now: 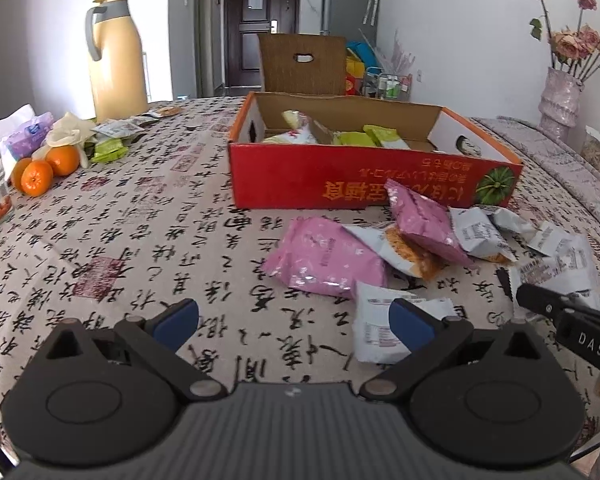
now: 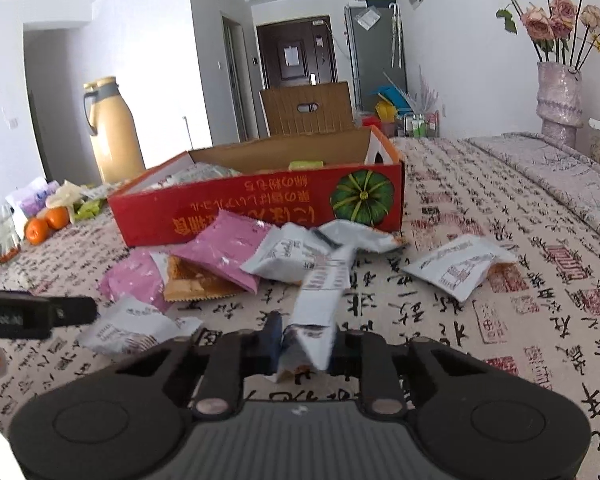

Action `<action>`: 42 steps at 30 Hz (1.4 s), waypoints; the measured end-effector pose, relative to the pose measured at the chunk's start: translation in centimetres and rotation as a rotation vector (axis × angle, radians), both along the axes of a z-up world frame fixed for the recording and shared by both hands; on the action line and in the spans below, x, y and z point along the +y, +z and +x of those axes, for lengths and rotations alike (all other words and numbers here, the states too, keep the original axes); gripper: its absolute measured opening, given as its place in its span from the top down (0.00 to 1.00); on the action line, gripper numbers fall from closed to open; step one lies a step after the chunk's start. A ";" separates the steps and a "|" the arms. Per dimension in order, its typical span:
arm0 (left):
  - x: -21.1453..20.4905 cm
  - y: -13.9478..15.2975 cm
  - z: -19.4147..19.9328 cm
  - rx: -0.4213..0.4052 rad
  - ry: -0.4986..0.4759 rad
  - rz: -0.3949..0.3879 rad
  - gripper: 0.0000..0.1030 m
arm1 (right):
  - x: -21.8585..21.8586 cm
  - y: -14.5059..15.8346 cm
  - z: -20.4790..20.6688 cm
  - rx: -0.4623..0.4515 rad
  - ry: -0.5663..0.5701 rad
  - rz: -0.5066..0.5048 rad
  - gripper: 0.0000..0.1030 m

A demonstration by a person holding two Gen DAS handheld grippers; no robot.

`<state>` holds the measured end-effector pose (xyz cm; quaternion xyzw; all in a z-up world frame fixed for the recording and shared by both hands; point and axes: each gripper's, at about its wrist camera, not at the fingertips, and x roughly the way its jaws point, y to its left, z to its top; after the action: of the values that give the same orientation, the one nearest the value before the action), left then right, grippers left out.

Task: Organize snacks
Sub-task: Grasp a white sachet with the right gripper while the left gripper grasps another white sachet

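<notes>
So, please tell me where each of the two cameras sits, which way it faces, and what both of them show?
Left wrist: sits on the left gripper, low over the table, facing the red box and the far door; its open blue-padded fingers show, and the right gripper's tip shows at the right edge.
Right wrist: sits on the right gripper, facing the same box; its fingers are shut on a white packet.
Shared: the box, the pink packets, the yellow thermos and the oranges.
</notes>
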<state>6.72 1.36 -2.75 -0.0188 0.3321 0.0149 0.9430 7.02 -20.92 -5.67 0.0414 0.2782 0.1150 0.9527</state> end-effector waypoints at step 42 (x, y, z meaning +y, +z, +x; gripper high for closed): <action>-6.9 -2.3 2.5 0.090 -0.137 0.022 0.24 | -4.8 -1.0 -0.9 -0.041 0.007 0.156 0.82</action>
<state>9.23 -5.52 -5.05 0.0149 0.3746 -0.0454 0.9259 6.12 -25.71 -6.63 0.1124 0.2488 0.1403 0.9517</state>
